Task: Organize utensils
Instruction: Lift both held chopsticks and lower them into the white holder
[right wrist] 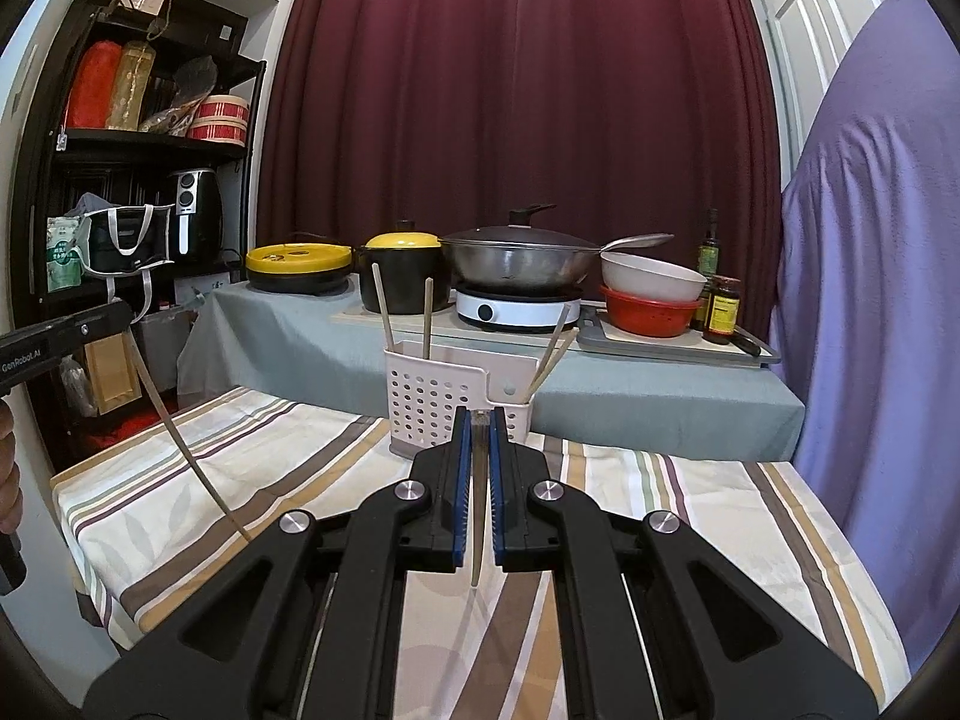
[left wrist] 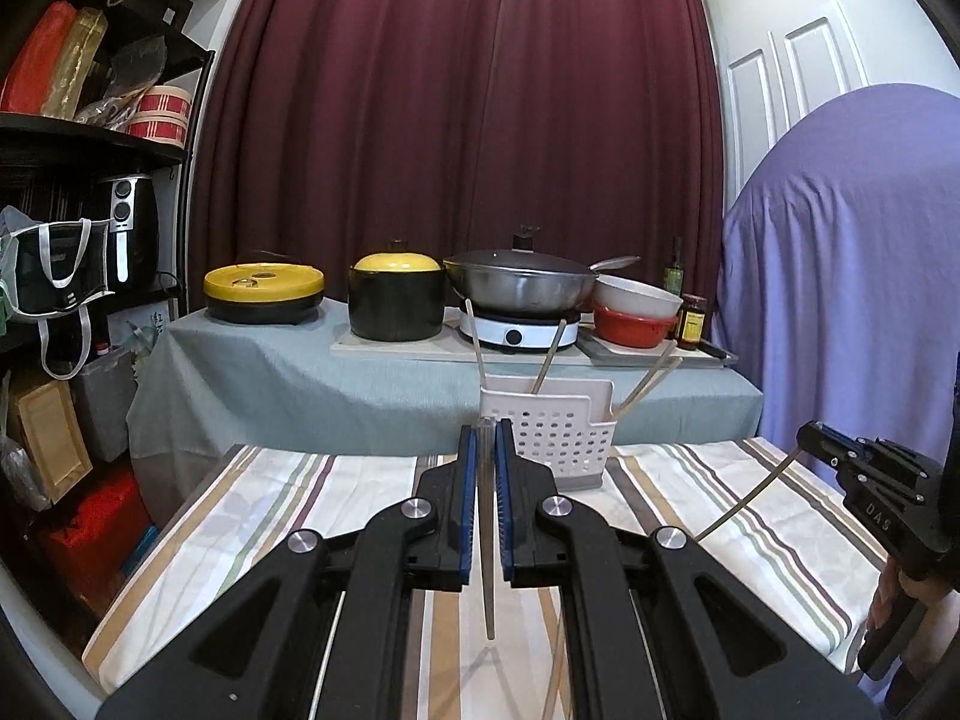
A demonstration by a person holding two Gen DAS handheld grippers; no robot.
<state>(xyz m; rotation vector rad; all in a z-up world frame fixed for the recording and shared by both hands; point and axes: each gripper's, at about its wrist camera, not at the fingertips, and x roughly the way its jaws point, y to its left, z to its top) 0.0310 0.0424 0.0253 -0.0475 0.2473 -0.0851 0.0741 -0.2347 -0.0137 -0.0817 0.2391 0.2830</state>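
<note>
Ahead, at the far edge of the striped table point(left wrist: 690, 480), the white holder point(left wrist: 558, 426) already carries 4 chopsticks leaning out of its compartments. Each gripper pinches 1 more near its top end, the long axis hanging tip-down toward the cloth: the left gripper point(left wrist: 486, 438) on the left chopstick point(left wrist: 487, 570), the right gripper point(right wrist: 478, 420) on the right chopstick point(right wrist: 478, 540). Judging by its apparent size, the holder lies straight ahead and closer to the right gripper.
</note>
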